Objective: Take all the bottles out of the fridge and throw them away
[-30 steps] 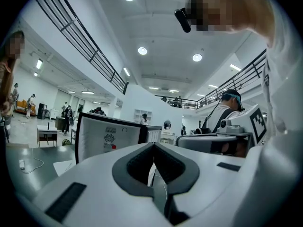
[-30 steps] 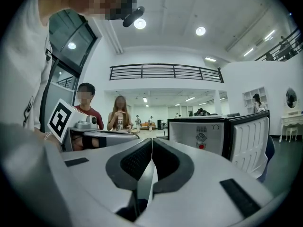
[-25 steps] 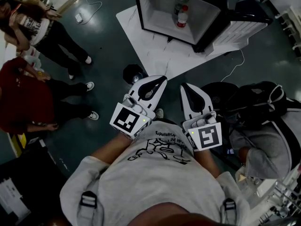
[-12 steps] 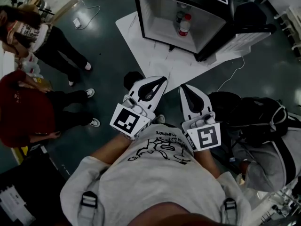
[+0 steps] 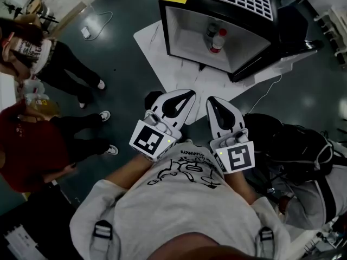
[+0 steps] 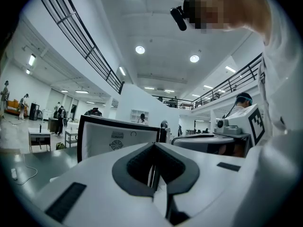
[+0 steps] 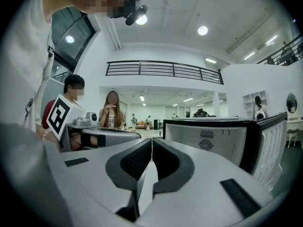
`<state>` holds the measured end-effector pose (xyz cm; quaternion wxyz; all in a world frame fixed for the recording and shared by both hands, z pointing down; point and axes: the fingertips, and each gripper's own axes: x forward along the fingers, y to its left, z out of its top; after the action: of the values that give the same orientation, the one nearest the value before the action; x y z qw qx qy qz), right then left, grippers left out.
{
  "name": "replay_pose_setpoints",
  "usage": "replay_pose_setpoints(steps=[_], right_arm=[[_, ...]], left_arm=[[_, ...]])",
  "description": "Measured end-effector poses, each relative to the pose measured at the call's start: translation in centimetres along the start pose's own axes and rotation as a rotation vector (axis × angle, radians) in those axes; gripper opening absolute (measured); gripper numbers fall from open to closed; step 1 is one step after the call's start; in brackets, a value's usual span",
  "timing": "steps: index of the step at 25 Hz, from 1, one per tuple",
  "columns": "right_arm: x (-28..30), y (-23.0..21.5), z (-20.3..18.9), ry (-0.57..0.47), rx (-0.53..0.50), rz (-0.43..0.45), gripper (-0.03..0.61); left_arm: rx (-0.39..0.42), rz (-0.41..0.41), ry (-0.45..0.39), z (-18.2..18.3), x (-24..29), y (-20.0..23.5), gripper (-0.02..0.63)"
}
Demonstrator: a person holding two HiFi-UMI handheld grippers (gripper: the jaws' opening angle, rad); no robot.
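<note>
The small black fridge stands open on the floor ahead, its white inside lit. Two bottles stand inside: one with a red cap and a darker one just behind it. My left gripper and right gripper are side by side in front of my chest, both shut with nothing between the pads, well short of the fridge. The fridge shows past my left gripper in the left gripper view. The fridge also shows beyond my right gripper in the right gripper view.
A white mat lies under the fridge, whose door swings out to the right. A dark round object sits on the floor near the left gripper. Two people stand at the left. A black backpack lies at the right.
The fridge has slid lower in the head view as I and both grippers came closer to it. Both grippers stay shut and empty.
</note>
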<state>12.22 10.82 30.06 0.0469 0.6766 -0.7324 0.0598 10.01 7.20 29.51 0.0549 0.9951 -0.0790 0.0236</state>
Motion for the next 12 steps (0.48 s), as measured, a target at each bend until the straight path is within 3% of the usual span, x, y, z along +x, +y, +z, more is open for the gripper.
replay_pose_setpoints(steps=[12], right_arm=[[4.3,2.3,2.6,0.017,-0.003,-0.070,0.028]], left_arm=[[-0.024,-0.063,-0.014,2.7,-2.1,4.7,0.014]])
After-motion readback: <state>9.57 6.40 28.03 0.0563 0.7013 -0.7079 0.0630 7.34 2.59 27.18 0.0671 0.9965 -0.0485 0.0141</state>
